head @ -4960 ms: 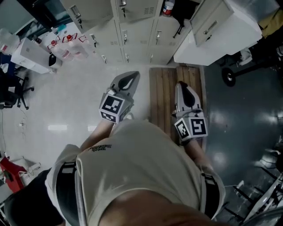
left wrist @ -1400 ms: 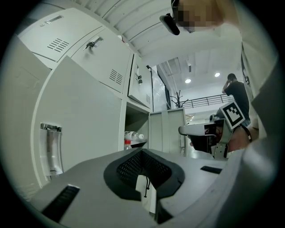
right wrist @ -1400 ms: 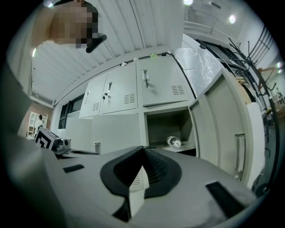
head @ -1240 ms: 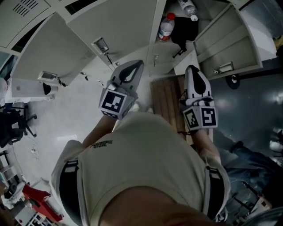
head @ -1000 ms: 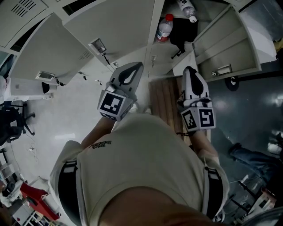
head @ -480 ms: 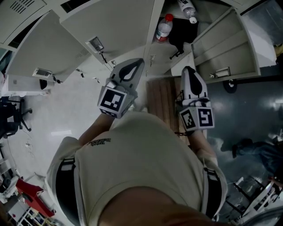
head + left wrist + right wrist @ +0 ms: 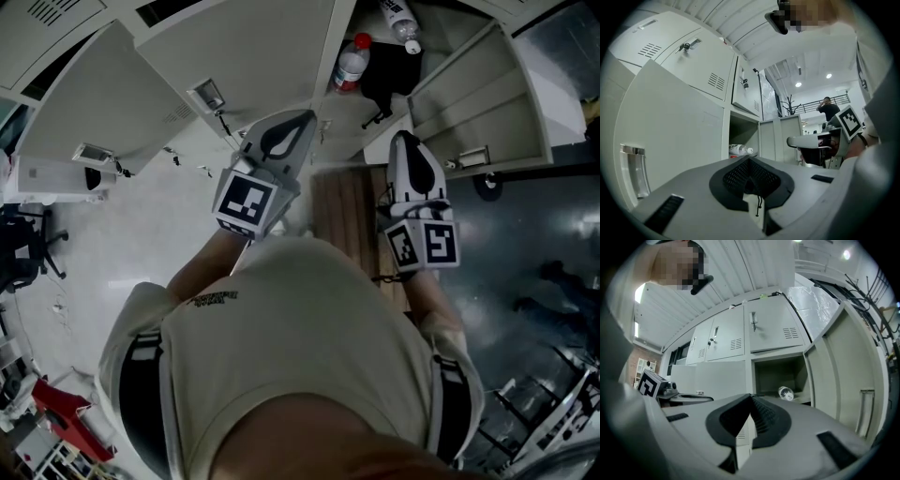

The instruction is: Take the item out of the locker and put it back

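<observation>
Far left, one locker door (image 7: 94, 112) stood swung open over the pale floor (image 7: 141, 244).

Left tongs (image 7: 749, 159) were level and aimed at the locker (image 7: 375, 94). The pads were closed tip to tip with nothing between them, only a thin cord dangling below the tips. They were short of the opening and touched nothing.

The items were inside the open locker. A red-capped bottle (image 7: 352, 64) stood upright at the left edge of the compartment, just beside a black item (image 7: 389, 66); what that is could not be made out. A clear bottle (image 7: 398, 17) lay on its side on the shelf above, white cap toward the opening. Both gripper views showed that bottle resting on the shelf, well apart from either pair of tongs.

A wooden board (image 7: 347, 202) lay on the floor in front of the locker, between the two grippers in the head view.

Right tongs (image 7: 751, 397) were also level and fully closed with nothing gripped, pointing at the open compartment from outside it.

Far right, the second door (image 7: 478, 94) hung open with its handle facing out.
</observation>
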A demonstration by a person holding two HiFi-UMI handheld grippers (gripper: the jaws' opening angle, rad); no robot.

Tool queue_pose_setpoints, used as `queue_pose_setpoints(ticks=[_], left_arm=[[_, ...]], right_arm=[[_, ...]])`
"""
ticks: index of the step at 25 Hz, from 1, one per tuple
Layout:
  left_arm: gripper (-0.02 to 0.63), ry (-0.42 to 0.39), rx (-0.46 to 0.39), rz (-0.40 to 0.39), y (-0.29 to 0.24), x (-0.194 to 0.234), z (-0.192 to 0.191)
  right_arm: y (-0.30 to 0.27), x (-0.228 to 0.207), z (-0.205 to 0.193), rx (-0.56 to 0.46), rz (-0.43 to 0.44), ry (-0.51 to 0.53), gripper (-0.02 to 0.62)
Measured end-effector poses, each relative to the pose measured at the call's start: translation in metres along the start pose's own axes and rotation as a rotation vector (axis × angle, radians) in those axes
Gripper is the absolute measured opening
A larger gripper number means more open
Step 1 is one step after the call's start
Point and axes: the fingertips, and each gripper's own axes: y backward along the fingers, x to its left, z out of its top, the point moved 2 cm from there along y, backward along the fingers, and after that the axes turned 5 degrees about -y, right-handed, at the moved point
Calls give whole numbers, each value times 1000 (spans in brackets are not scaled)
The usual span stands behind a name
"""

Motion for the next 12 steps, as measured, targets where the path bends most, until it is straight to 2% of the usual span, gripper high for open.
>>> queue_pose_setpoints(ticks=[2, 6, 9, 12], left_arm=[[12, -9, -17, -2, -6, 1, 4], [12, -3, -7, 10, -22, 7, 16], [12, -17, -46, 12, -39, 14, 26], [12, -36, -82, 4, -58, 21, 37]], right_arm=[[-7, -1, 7, -10, -4, 31, 12], [-27, -8, 26, -26, -22, 107, 102], [-50, -18, 41, -37, -47, 151, 174], [-78, -31, 57, -57, -82, 211, 220]])
